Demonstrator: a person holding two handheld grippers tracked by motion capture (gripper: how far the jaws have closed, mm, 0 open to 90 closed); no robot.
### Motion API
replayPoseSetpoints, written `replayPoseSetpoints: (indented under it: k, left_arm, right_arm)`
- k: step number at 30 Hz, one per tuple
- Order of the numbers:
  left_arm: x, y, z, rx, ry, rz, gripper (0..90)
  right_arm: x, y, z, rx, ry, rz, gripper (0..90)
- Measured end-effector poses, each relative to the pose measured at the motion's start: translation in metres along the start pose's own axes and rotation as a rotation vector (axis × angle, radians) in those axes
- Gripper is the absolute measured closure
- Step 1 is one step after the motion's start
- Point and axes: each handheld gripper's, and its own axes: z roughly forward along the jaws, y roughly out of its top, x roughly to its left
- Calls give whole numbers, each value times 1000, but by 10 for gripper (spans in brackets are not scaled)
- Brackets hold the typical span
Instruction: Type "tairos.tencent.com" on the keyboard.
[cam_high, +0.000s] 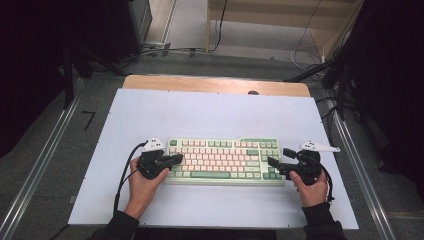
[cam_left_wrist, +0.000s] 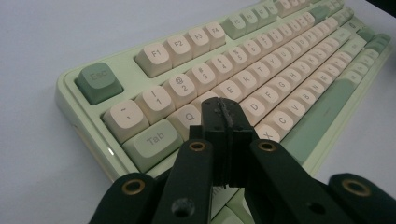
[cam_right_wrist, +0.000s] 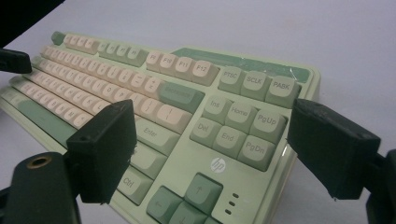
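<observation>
On the white table mat (cam_high: 210, 112), a pale green keyboard (cam_high: 225, 160) with cream and green keycaps is lying near the person's edge, its long side running across the table. At its left end, the left gripper (cam_high: 176, 159) is sitting in the person's left hand (cam_high: 142, 187), its jaws pressed together with nothing between them; in the left gripper view the closed tips (cam_left_wrist: 223, 114) are hovering over the keys just right of the Q key (cam_left_wrist: 189, 116), and whether they are touching a keycap cannot be told. At the keyboard's right end, the right gripper (cam_high: 280, 157), resting in the right hand (cam_high: 312, 192), is holding its jaws spread wide, and in the right gripper view they are flanking the navigation keys (cam_right_wrist: 236, 126) without touching them.
</observation>
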Motion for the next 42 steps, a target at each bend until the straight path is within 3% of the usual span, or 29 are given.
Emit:
replayPoseSetpoints:
  k: [22, 23, 24, 26, 30, 33, 42]
  left_arm:
    - [-4, 1, 6, 33, 4, 27, 895]
    - [-4, 1, 5, 17, -1, 27, 818]
    - [-4, 2, 3, 2, -3, 23, 786]
    - [-4, 4, -5, -63, -50, 9, 732]
    - [-6, 4, -11, -129, -73, -4, 590]
    - [-6, 4, -11, -140, -69, -14, 521]
    - [-4, 2, -11, -164, -58, -46, 424]
  right_arm:
    - [0, 0, 1, 4, 3, -1, 137]
    - [0, 0, 1, 3, 5, -2, 137]
    - [0, 0, 1, 2, 4, -2, 137]
    - [0, 0, 1, 2, 5, -1, 137]
    - [1, 0, 1, 5, 4, -1, 138]
    - [1, 0, 2, 6, 5, -5, 139]
    - [11, 4, 9, 11, 26, -23, 142]
